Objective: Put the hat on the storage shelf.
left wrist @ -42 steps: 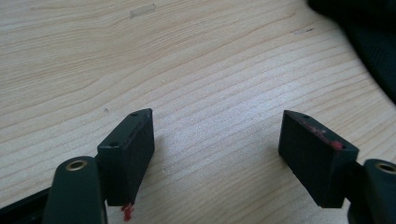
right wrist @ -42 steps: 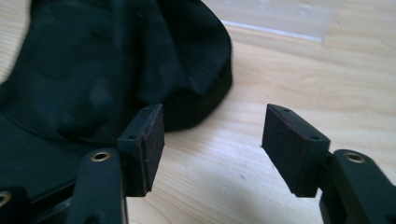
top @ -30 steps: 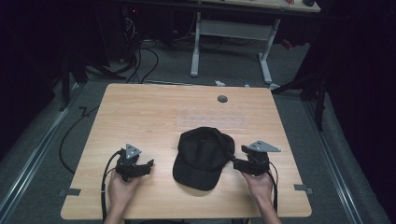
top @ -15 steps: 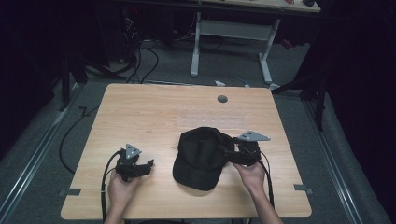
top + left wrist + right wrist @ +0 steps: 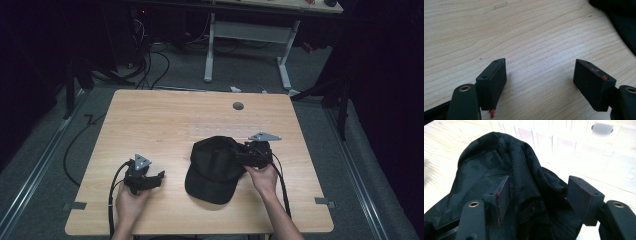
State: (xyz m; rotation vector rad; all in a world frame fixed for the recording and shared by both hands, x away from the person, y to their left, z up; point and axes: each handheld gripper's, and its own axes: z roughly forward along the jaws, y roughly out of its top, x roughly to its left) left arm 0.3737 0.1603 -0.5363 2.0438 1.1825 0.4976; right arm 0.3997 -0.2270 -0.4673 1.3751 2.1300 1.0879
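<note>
One black cap [image 5: 216, 170] lies on one table [image 5: 150, 125]. The right gripper [image 5: 537, 195], jaws just closing, straddles cap fabric, not yet pinching. The left gripper [image 5: 540, 75] gapes empty, the cap beside it.

cap [image 5: 216, 170] on table [image 5: 150, 120] | left gripper [image 5: 150, 180] left | right gripper [image 5: 239, 156] right

The hand-held gripper [image 5: 540, 77] gapes over bare table [image 5: 529, 32], cap [image 5: 624, 22] beside.

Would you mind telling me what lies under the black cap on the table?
The black cap rests directly on the wooden table, brim toward the person. Whatever might lie beneath its crown is covered by fabric. The right tool straddles the cap's edge, jaws apart, having just closed somewhat.
</note>
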